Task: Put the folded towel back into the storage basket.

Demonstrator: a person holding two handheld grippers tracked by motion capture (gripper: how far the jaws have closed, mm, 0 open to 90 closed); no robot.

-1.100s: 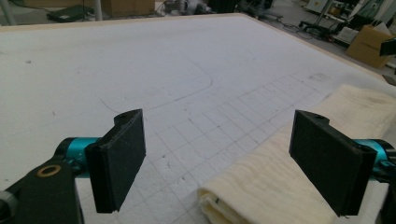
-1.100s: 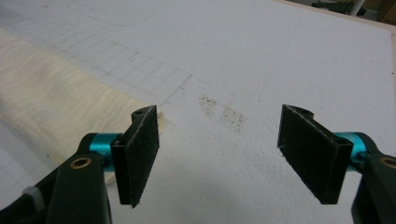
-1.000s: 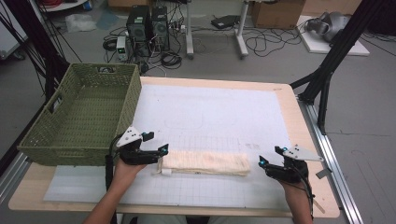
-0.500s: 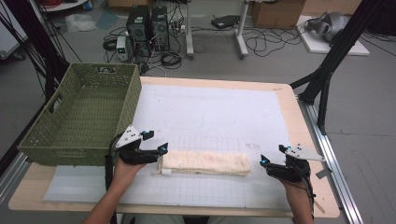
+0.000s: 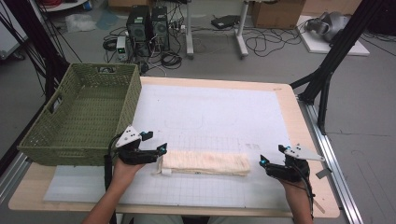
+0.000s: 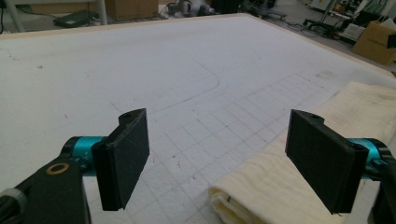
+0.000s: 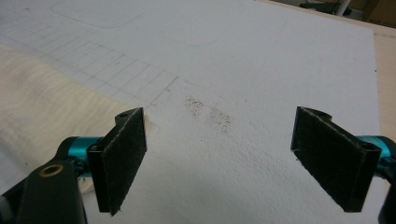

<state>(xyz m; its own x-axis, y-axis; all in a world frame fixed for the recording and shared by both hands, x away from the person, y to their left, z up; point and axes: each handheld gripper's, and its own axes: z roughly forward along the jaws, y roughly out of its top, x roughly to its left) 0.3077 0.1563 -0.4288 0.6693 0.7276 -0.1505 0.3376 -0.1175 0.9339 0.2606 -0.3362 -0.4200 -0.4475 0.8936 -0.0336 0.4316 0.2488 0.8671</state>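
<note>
A cream folded towel (image 5: 205, 163) lies in a long strip on the white gridded mat (image 5: 210, 116), near the front edge. My left gripper (image 5: 161, 150) sits at the towel's left end, jaws wide open with nothing between them; the folded end of the towel (image 6: 275, 186) lies low between them. My right gripper (image 5: 263, 162) rests just off the towel's right end, also open and empty. In the right gripper view the towel (image 7: 51, 107) lies to the left, behind the left jaw.
A green woven basket (image 5: 81, 116) stands empty at the table's left side. The wooden table edge (image 5: 308, 140) runs along the right. Cables, computer cases and boxes lie on the floor beyond the table.
Both grippers have shifted only slightly; the left one has edged a little toward the towel's end. The towel has not moved.
</note>
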